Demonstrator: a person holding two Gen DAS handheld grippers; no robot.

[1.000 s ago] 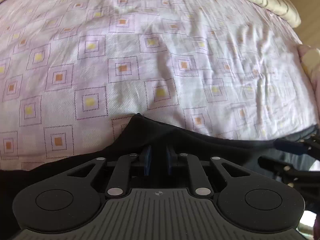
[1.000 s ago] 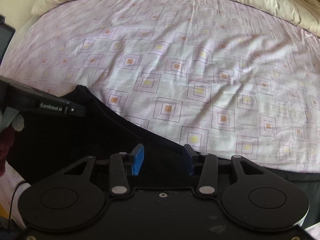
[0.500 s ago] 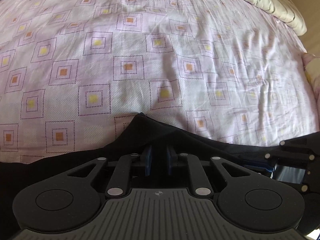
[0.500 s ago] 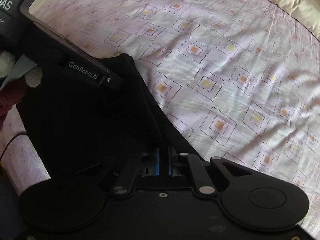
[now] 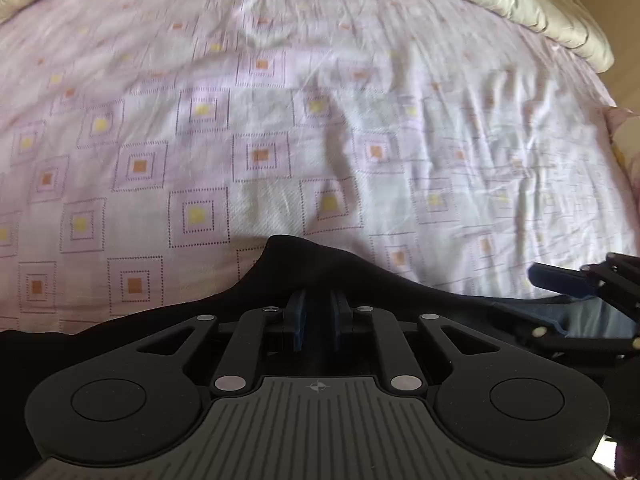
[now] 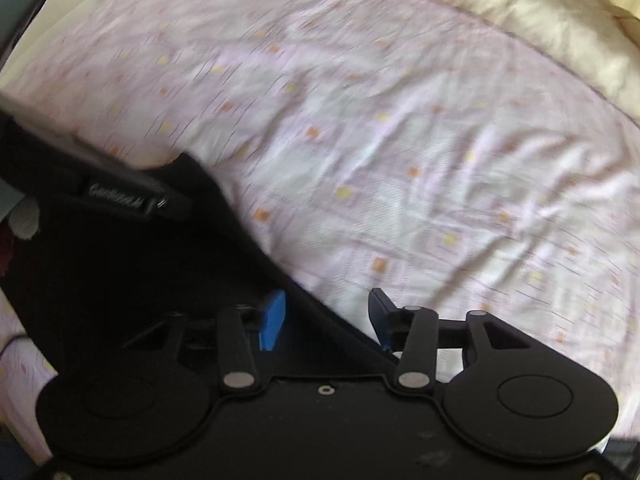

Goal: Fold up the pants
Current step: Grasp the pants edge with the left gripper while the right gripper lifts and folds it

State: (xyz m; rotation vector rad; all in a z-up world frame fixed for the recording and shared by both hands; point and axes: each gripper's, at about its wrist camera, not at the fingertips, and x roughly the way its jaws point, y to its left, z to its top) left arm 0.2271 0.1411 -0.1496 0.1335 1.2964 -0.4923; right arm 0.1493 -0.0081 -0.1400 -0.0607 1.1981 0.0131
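Note:
The black pants (image 5: 316,268) lie along the near side of a bed. My left gripper (image 5: 318,320) is shut on the pants' edge, with a peak of black cloth rising between its blue pads. In the right wrist view the pants (image 6: 160,272) spread to the left and under the tool. My right gripper (image 6: 326,318) is open, its blue pads apart over the pants' edge, holding nothing. The right gripper also shows in the left wrist view (image 5: 576,284) at the far right. The left gripper's body (image 6: 120,192) shows at the left of the right wrist view.
The bed sheet (image 5: 280,120) is pale pink with a pattern of dotted squares and is wrinkled at the right. A cream quilt (image 6: 500,12) is bunched along the far side. A dark screen (image 6: 20,12) stands at the upper left.
My right gripper closed on the pants half a second ago and has now opened and let go. The left gripper stays shut on the cloth. Both views have tilted up slightly.

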